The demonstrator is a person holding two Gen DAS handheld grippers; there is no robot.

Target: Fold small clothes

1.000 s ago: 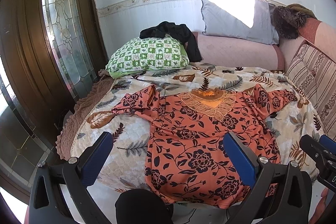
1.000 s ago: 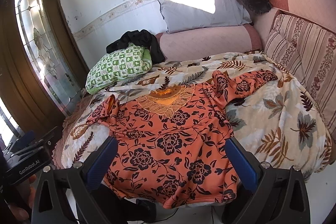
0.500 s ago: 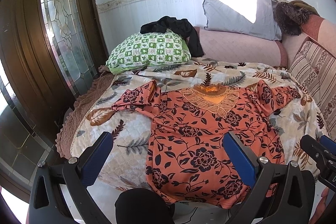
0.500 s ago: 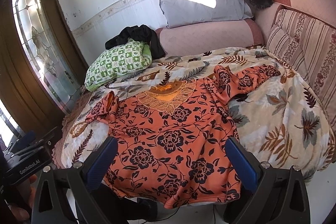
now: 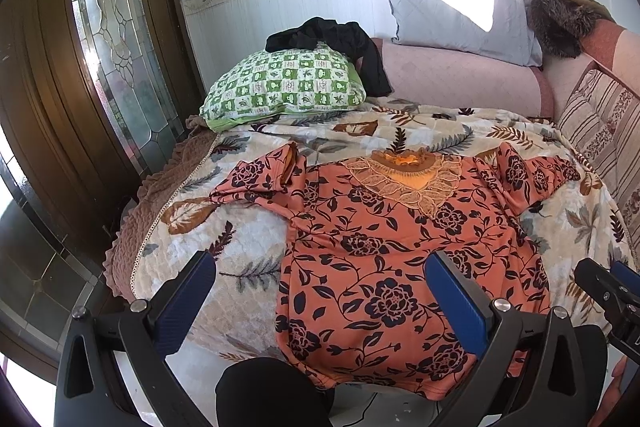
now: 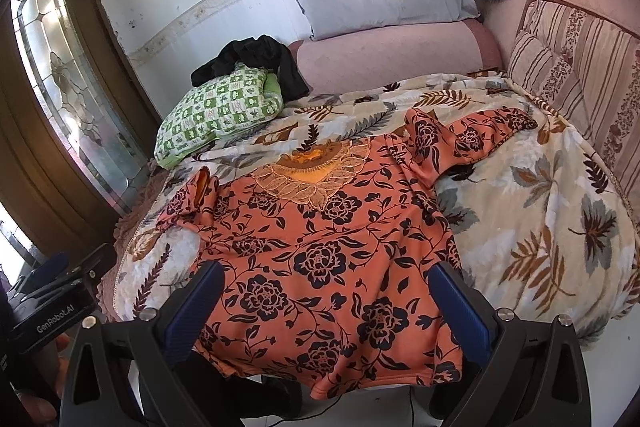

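An orange top with dark flowers (image 5: 384, 247) lies spread face up on the leaf-patterned bedspread (image 5: 240, 239), its hem hanging over the near edge. It also shows in the right wrist view (image 6: 320, 255). Its left sleeve (image 5: 260, 179) is bunched and its right sleeve (image 6: 472, 135) lies out to the right. My left gripper (image 5: 320, 291) is open and empty above the hem's left part. My right gripper (image 6: 326, 301) is open and empty above the hem's middle.
A green checked pillow (image 5: 284, 87) with a black garment (image 5: 332, 35) on it lies at the far left. A grey pillow (image 5: 460, 15) leans on the wall. Striped cushions (image 6: 576, 67) line the right side. A glass door (image 5: 116, 27) stands left.
Both grippers have tilted down and moved slightly closer to the bed. The top has not moved. Both stay open.
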